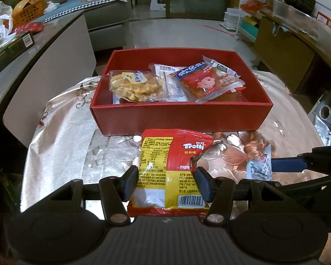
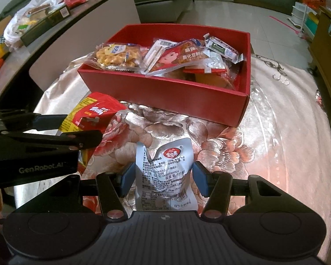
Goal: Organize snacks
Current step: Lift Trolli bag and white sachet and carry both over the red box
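Note:
A red box stands on the floral cloth and holds several snack packs, among them a waffle pack and a red cartoon-face pack. My left gripper is shut on a red and yellow Trolli gummy pack, in front of the box. My right gripper is shut on a silver-white snack pouch, also in front of the box. The right gripper's blue finger shows at the left view's right edge.
The cloth-covered table drops off at its edges. A glass-topped counter with bags and a dark box stands to the left. A wooden cabinet stands to the right, a sofa behind.

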Demonstrator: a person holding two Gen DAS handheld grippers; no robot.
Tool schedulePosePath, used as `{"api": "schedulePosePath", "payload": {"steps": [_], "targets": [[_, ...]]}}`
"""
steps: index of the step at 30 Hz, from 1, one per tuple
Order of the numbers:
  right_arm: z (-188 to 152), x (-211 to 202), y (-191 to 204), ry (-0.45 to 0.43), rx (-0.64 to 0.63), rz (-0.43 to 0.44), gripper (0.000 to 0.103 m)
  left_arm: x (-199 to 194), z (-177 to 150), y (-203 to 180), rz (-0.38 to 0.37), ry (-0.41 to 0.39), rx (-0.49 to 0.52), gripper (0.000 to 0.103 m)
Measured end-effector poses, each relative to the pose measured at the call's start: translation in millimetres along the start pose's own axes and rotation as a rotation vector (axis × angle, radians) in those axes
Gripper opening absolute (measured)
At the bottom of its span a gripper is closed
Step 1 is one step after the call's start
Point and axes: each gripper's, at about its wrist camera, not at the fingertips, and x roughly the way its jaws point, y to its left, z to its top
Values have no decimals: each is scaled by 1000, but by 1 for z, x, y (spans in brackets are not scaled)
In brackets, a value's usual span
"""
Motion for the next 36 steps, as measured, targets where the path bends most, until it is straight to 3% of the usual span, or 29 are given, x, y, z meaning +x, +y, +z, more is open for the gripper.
{"api": "schedulePosePath", "payload": {"steps": [12,27,33,36], "targets": [[0,5,-2,12,2,-6,64,6,-2,6,17,23,-1,50],[-17,22,1,87,-60,-28,61,38,-29,12,72,143,27,50],[-17,39,1,117,-88,-58,71,45,-31,15,75,166,21,50],[-16,46,-2,132,-94,-57,87,49,-30,16,71,170,16,54]]}}
